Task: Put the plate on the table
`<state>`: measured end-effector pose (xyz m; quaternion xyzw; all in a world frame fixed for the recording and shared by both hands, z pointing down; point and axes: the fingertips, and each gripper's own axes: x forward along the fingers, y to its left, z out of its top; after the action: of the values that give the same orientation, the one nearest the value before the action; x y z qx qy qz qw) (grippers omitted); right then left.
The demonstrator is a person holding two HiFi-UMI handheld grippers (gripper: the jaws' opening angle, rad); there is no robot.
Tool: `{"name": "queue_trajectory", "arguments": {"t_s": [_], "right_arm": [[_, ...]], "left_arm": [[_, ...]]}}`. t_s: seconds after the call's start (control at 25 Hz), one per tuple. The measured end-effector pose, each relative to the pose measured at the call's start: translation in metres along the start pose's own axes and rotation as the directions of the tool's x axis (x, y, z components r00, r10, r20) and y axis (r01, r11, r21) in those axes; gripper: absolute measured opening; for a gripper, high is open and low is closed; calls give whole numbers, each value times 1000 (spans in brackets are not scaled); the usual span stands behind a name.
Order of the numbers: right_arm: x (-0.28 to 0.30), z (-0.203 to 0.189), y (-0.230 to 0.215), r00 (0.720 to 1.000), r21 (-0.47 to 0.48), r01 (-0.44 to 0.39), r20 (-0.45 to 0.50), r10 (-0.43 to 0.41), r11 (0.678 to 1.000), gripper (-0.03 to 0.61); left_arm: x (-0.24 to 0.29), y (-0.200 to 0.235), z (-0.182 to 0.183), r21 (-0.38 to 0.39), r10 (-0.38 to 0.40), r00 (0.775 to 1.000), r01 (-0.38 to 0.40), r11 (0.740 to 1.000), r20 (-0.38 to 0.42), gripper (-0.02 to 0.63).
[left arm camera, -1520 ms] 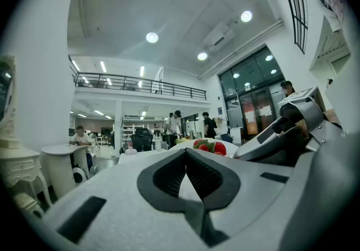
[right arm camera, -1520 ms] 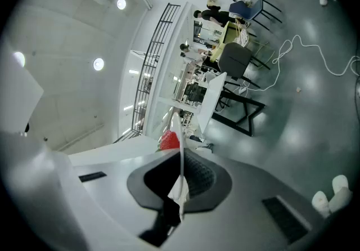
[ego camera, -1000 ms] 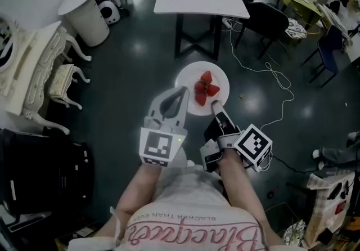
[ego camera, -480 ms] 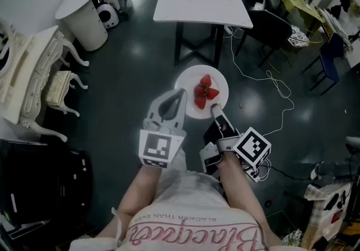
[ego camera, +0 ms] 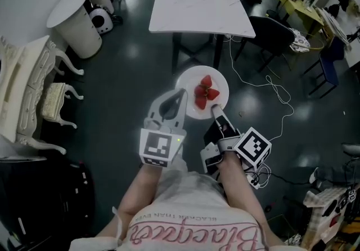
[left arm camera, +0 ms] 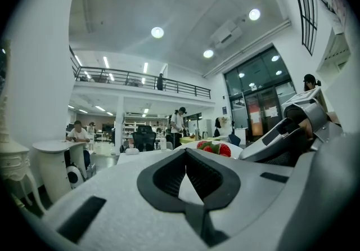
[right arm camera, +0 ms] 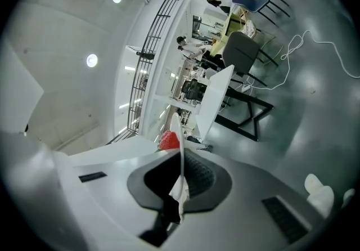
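A white plate (ego camera: 190, 106) with strawberries (ego camera: 205, 91) hangs level over the dark floor, short of the white square table (ego camera: 201, 2). My right gripper (ego camera: 216, 108) is shut on the plate's near rim. In the right gripper view the plate (right arm camera: 179, 129) runs edge-on between the pads, with a strawberry (right arm camera: 168, 140) beside it. My left gripper (ego camera: 181, 93) lies flat with its tip at the plate's left rim, shut, with nothing between its jaws. From the left gripper (left arm camera: 185, 152) the strawberries (left arm camera: 215, 148) show just beyond the tip, to the right.
A round white table (ego camera: 73, 2) and an ornate white bench (ego camera: 53, 101) stand at the left. A black chair (ego camera: 273, 19) and a white cable (ego camera: 273, 84) on the floor lie right of the square table. A black case (ego camera: 39, 199) sits at the lower left.
The square table has come a little nearer in the head view and the furniture at the left has slid back. The plate and both grippers keep their places.
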<state>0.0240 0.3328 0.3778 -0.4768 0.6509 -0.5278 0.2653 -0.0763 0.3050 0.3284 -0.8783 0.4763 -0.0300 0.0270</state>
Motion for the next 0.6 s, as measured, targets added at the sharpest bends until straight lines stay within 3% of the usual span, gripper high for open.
{"name": "queue_trajectory", "arguments": {"t_s": [0.4,0.6], "right_arm": [[99,35,12,999,17,-6,32,6,1000,9],[124,42,7,999,24,4,36,-4,1000,9]], "left_arm": [[77,75,-3,-3,-30,1000,30,1000,-5,5],[100,90,-7,1,-45,999,45,999,-1,5]]}}
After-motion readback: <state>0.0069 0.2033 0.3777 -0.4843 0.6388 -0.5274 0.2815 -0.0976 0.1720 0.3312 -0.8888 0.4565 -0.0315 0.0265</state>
